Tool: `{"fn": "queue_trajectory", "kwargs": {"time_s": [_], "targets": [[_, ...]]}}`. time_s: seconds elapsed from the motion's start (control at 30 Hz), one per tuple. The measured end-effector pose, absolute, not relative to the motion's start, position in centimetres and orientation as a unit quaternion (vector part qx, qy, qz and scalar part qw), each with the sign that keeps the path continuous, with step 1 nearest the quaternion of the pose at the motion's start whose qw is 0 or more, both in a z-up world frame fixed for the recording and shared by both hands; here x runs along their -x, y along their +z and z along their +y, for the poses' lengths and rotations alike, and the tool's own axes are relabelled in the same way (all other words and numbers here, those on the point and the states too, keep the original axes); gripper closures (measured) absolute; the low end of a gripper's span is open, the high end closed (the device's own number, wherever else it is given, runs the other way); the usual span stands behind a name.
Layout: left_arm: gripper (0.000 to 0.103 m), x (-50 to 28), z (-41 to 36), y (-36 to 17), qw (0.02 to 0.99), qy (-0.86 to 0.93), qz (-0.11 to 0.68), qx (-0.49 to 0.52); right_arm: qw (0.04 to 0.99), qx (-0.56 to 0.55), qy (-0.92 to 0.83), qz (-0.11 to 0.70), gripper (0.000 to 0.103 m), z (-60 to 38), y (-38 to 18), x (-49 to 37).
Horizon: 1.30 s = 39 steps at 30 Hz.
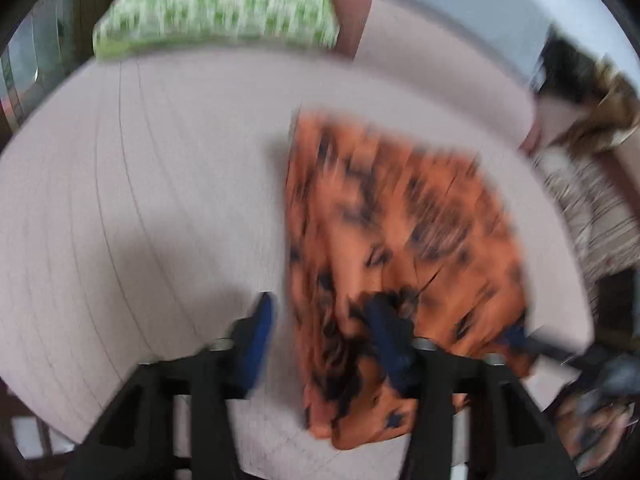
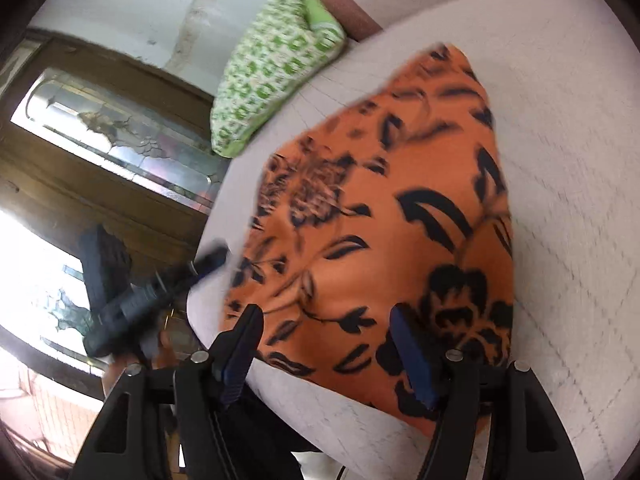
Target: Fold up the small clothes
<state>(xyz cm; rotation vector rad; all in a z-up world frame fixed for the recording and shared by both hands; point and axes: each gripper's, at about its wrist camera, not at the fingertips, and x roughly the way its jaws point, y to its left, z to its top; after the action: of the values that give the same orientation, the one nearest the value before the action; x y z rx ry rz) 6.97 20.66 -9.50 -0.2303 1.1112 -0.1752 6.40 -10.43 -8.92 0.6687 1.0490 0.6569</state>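
Garment: orange cloth with black floral print (image 2: 384, 216), folded flat on the pale quilted bed (image 1: 120, 184), just ahead of my tongs.
Left tongs (image 1: 320, 316): released, one finger over the cloth's near edge.
Right tongs (image 2: 324, 336): released, straddling the near hem.
Risk: I judge a shallow pinch would catch only the top layer and undo the fold.

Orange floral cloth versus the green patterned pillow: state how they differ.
The orange floral cloth lies flat mid-bed under both open grippers; the green patterned pillow sits plump at the bed's far edge. The cloth has large black flowers; the pillow has small green-and-white motifs. Both rest on the pale bedsheet.
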Motion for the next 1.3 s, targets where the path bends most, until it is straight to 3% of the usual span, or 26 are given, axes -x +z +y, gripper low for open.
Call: {"fn": "queue_trajectory", "kwargs": {"time_s": [0.13, 0.23, 0.27, 0.43, 0.53, 0.67, 0.93, 0.97, 1.0, 1.03, 1.07, 1.2, 1.23, 1.27, 1.3], "targets": [[0.059, -6.0, 21.2, -8.0, 0.847, -0.083, 0.505, 0.147, 0.774, -0.313, 0.303, 0.459, 0.034, -11.6, -6.5, -5.1], [0.041, -4.7, 20.8, -5.5, 0.863, -0.114, 0.467, 0.154, 0.782, -0.326, 0.292, 0.445, 0.029, -12.8, -6.4, -4.1], [0.039, -4.1, 20.5, -5.3, 0.870, -0.115, 0.455, 0.148, 0.779, -0.330, 0.289, 0.448, 0.029, -12.9, -6.8, -4.0], [0.044, -4.8, 19.0, -9.7, 0.844, -0.070, 0.524, 0.089, 0.758, -0.352, 0.283, 0.470, 0.029, -13.7, -8.5, -4.0], [0.043, -3.8, 19.3, -7.3, 0.870, -0.074, 0.476, 0.105, 0.779, -0.331, 0.290, 0.446, 0.029, -14.1, -6.5, -3.7], [0.035, -4.5, 20.5, -6.0, 0.877, -0.083, 0.458, 0.115, 0.778, -0.357, 0.254, 0.450, 0.029, -16.5, -7.2, -4.5], [0.035, -4.1, 20.9, -10.3, 0.839, -0.094, 0.512, 0.156, 0.724, -0.422, 0.244, 0.488, 0.029, -17.2, -12.0, -5.9], [0.038, -4.0, 20.9, -10.9, 0.835, -0.094, 0.520, 0.155, 0.725, -0.417, 0.248, 0.489, 0.028, -16.9, -12.0, -6.1], [0.048, -3.8, 21.0, -11.3, 0.832, -0.097, 0.523, 0.157, 0.725, -0.410, 0.251, 0.494, 0.030, -16.7, -12.2, -6.3], [0.056, -3.8, 20.9, -11.5, 0.832, -0.098, 0.523, 0.157, 0.726, -0.389, 0.248, 0.510, 0.038, -16.1, -12.5, -6.6], [0.073, -3.7, 21.0, -11.4, 0.832, -0.102, 0.522, 0.160, 0.731, -0.368, 0.236, 0.524, 0.074, -15.6, -12.6, -6.7], [0.077, -3.0, 20.5, -9.9, 0.843, -0.103, 0.510, 0.140, 0.759, -0.335, 0.228, 0.509, 0.075, -15.1, -10.6, -6.1], [0.069, -3.2, 20.7, -10.5, 0.836, -0.102, 0.518, 0.149, 0.766, -0.328, 0.226, 0.504, 0.075, -15.0, -10.0, -5.9], [0.059, -3.4, 20.9, -11.3, 0.829, -0.097, 0.528, 0.158, 0.763, -0.328, 0.211, 0.515, 0.071, -15.1, -11.0, -6.2], [0.059, -3.3, 21.3, -11.4, 0.828, -0.096, 0.527, 0.164, 0.747, -0.346, 0.207, 0.529, 0.056, -15.3, -12.1, -6.4]]}}
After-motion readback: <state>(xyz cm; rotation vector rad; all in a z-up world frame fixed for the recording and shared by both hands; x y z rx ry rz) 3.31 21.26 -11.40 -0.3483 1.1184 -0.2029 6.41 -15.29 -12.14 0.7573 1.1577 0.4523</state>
